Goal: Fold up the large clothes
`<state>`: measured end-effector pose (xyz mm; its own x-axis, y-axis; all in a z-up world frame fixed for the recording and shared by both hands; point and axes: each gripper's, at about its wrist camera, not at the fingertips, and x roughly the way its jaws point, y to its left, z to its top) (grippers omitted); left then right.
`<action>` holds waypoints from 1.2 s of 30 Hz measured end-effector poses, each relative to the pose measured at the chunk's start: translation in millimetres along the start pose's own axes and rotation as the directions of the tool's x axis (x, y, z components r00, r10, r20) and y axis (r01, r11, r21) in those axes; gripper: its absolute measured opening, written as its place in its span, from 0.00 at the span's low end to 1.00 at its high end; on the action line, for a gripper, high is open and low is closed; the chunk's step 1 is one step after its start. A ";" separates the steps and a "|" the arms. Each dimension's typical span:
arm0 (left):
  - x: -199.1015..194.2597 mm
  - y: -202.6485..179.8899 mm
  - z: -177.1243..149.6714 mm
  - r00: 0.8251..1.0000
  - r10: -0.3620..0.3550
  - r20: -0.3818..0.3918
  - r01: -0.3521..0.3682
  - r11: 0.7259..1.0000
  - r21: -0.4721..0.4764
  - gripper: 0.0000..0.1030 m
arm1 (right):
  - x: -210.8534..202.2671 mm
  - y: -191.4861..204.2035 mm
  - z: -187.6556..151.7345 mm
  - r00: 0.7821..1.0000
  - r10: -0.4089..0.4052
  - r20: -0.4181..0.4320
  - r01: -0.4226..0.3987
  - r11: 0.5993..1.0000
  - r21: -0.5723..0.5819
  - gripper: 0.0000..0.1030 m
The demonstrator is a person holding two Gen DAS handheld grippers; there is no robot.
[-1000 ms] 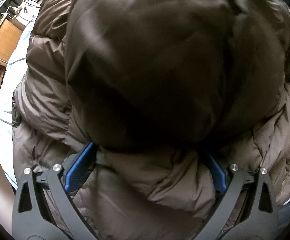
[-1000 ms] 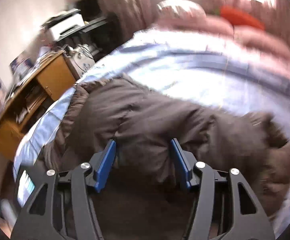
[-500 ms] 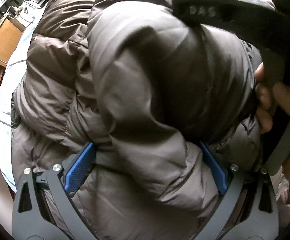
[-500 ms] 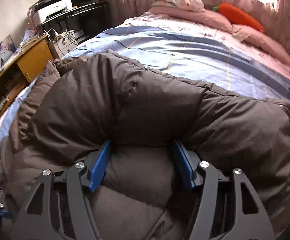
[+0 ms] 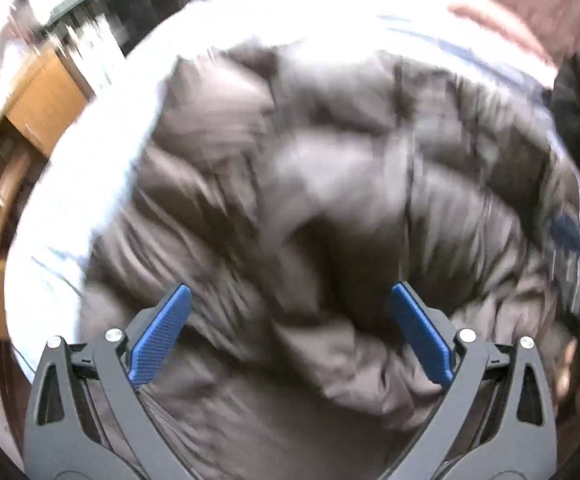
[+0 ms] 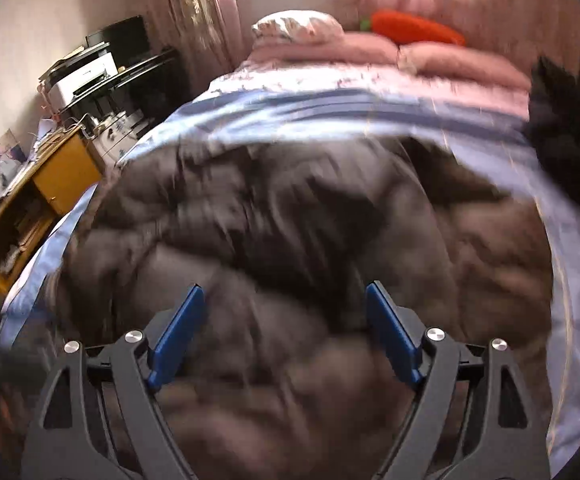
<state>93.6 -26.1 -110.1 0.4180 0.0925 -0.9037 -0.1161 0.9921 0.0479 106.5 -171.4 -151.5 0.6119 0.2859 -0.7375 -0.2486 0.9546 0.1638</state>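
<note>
Left wrist view: brown puffer jacket (image 5: 329,184) lies bunched on the blue-striped bedsheet (image 5: 102,168), filling most of the frame. Left gripper (image 5: 290,332) has its blue pads spread wide; padding bulges up between them, but the blur hides any contact, so I read it as not clamped. Wooden cabinet (image 5: 46,100) sits off the bed's left edge.

Right wrist view: same jacket (image 6: 274,232) sits on the sheet (image 6: 329,116) below the pink bedding (image 6: 409,56), with an orange carrot cushion (image 6: 413,30) at the head of the bed. Right gripper (image 6: 286,328) jaws are opening; fabric is under and between the pads, neither pad visibly pressing on it. Frame is smeared, so seams and edges are hard to place.

Step, as I judge it: a fold has been laid down and both tongs are letting go. Jacket looks lumpy, not yet compact.

Next move calls for picking 2 fresh grab points on an outer edge, closing on thick padding, then lifting it over the pile evenly so the down doesn't spring back.
</note>
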 end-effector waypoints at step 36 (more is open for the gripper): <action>26.5 -70.0 -64.1 0.996 0.082 -0.042 -0.069 0.966 0.249 0.85 | -15.3 43.5 -113.0 0.990 -0.067 -0.127 0.058 0.996 -0.073 0.74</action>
<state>55.0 -98.6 -164.7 0.3686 0.1695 -0.9140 0.0839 0.9732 0.2143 1.5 -143.6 -207.2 0.5265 0.2082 -0.8243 -0.2664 0.9611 0.0726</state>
